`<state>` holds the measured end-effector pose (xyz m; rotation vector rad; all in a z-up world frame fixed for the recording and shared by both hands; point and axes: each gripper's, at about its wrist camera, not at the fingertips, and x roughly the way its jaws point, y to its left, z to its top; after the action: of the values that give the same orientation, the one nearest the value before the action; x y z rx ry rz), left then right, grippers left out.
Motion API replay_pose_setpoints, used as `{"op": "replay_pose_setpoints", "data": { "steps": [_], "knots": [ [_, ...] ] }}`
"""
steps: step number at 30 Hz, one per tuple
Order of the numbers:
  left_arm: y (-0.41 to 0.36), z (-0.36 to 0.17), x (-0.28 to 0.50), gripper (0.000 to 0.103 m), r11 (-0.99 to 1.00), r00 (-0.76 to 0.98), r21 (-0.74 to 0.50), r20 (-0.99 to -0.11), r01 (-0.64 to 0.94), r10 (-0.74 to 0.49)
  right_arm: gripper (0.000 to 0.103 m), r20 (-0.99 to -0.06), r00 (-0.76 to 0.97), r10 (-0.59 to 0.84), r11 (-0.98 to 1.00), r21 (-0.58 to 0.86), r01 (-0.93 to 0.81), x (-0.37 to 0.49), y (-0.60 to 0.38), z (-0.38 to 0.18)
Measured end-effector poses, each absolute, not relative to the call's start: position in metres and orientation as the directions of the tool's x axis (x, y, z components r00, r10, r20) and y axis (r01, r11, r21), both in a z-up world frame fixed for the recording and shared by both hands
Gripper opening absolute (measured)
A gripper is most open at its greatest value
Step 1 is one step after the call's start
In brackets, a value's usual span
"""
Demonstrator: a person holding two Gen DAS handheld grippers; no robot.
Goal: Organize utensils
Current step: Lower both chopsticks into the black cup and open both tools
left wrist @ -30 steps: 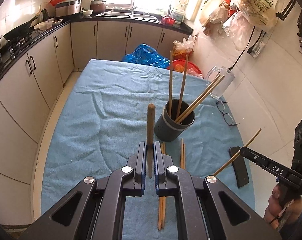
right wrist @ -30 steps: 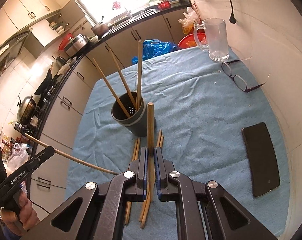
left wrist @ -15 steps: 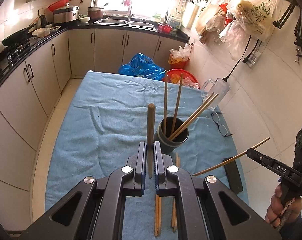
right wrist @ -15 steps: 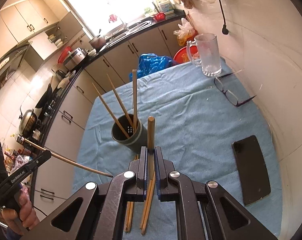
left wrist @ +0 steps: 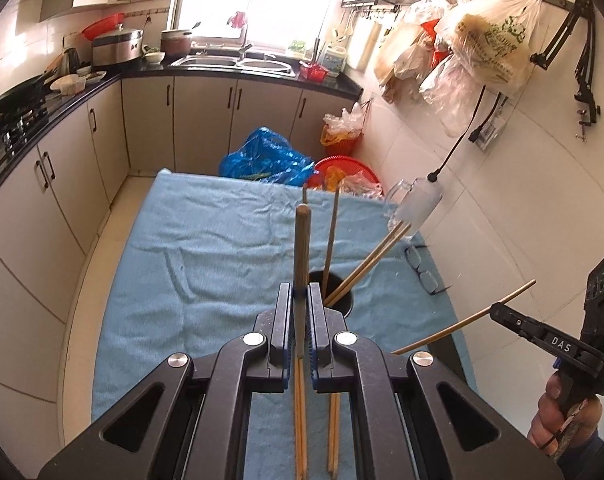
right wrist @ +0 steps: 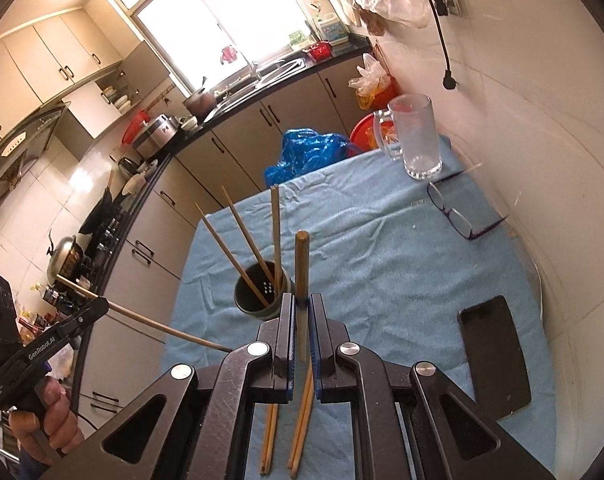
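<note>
A grey utensil holder (right wrist: 257, 294) stands on the blue cloth with several wooden chopsticks (right wrist: 241, 236) leaning in it; in the left wrist view the holder (left wrist: 340, 292) sits just beyond my fingers. My left gripper (left wrist: 300, 300) is shut on one chopstick (left wrist: 302, 248) that points upward. My right gripper (right wrist: 300, 308) is shut on another chopstick (right wrist: 301, 268), also upright. Each gripper shows in the other's view, to the side of the holder and above the table. Loose chopsticks (left wrist: 302, 420) (right wrist: 302, 420) lie on the cloth below the grippers.
A glass mug (right wrist: 416, 142) and a pair of glasses (right wrist: 458, 216) are at the table's far right. A black phone (right wrist: 494, 354) lies at the near right. The wall runs along the right side; kitchen cabinets stand to the left.
Both grippers have risen and drawn back towards me with their chopsticks; the holder now appears lower and closer to the fingers in both views.
</note>
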<state>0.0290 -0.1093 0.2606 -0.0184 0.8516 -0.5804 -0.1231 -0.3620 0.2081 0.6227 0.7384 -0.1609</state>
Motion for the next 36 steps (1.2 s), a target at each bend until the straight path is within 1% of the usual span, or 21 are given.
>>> {"op": "replay_pose_setpoints", "data": {
  "steps": [7,12,19,30,36],
  "knots": [
    [-0.127,0.282,0.050,0.006,0.841,0.533,-0.231,-0.684,0.490,-0.498,0.007,-0.630,0.771,0.094,0.800,0.508,0.318,-0.105,-0.372,0.232],
    [-0.143,0.282,0.068,0.006,0.848,0.539,-0.228,-0.686,0.479,-0.489,0.007,-0.628,0.772,0.098,0.802,0.508,0.312,-0.079,-0.372,0.238],
    [-0.160,0.263,0.086,0.006,0.847,0.511,-0.230,-0.711,0.480,-0.483,0.007,-0.658,0.748,0.088,0.796,0.498,0.344,-0.038,-0.375,0.224],
    [-0.173,0.219,0.108,0.006,0.848,0.437,-0.229,-0.775,0.479,-0.456,0.007,-0.748,0.654,0.112,0.797,0.461,0.391,-0.001,-0.367,0.183],
    [-0.176,0.209,0.121,0.007,0.856,0.439,-0.222,-0.782,0.466,-0.442,0.009,-0.767,0.632,0.110,0.810,0.438,0.391,0.022,-0.362,0.171]
  ]
}}
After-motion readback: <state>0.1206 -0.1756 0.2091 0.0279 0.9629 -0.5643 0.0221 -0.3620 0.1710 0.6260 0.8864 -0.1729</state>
